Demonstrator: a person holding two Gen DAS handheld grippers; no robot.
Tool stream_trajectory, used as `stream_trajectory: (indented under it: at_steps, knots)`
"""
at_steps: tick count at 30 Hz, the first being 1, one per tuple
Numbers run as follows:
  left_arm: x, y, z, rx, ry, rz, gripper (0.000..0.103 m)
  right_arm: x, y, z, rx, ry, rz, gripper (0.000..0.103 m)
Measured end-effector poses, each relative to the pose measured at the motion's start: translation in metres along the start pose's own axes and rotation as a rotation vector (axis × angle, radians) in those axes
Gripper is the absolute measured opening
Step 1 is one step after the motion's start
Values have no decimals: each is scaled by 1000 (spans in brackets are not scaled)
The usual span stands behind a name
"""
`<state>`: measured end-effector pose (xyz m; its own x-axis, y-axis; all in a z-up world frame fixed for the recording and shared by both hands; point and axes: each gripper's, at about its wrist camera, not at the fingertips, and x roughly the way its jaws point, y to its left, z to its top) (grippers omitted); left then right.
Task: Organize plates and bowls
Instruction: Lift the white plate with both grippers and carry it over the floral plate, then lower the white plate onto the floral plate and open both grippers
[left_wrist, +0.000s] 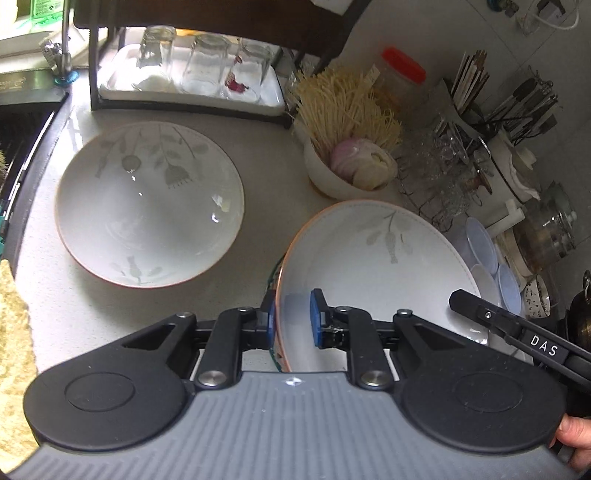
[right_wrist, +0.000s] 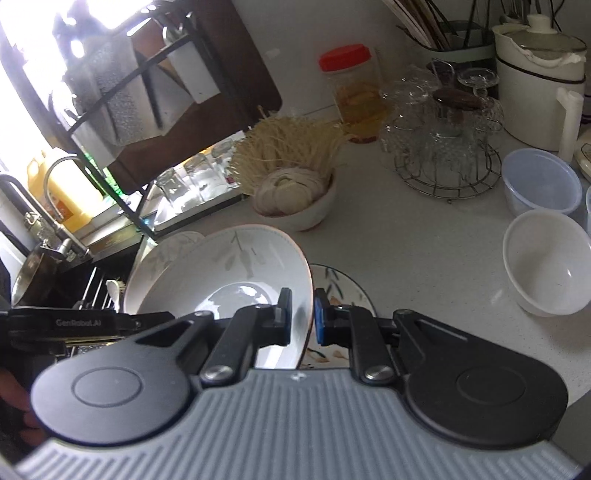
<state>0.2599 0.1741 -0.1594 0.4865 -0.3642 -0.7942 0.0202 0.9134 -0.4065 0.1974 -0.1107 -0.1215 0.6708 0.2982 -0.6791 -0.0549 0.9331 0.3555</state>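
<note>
Item: floral bowl (left_wrist: 373, 258), tilted, its opposite rims clamped in my left gripper (left_wrist: 291, 319) and right gripper (right_wrist: 300, 317), above the desk (left_wrist: 258, 147).

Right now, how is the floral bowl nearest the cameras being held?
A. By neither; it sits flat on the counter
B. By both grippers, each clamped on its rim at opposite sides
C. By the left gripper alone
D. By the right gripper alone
B. The left gripper pinches the rim of the tilted floral bowl on one side, and the right gripper pinches its opposite rim.
</note>
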Motion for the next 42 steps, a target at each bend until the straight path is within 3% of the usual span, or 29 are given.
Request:
stream_trajectory:
  at_steps: [10,21,42]
  knots:
    - [42,-8,2,-4,89,40,22,25,-22,-3,-22,41,-31,15]
    - [66,-15,10,-31,129,74,23,44,-26,2,-129,34,-73,15]
    - [79,-32,9,37,139,135,26,58,-37,0,-118,38,-77,16]
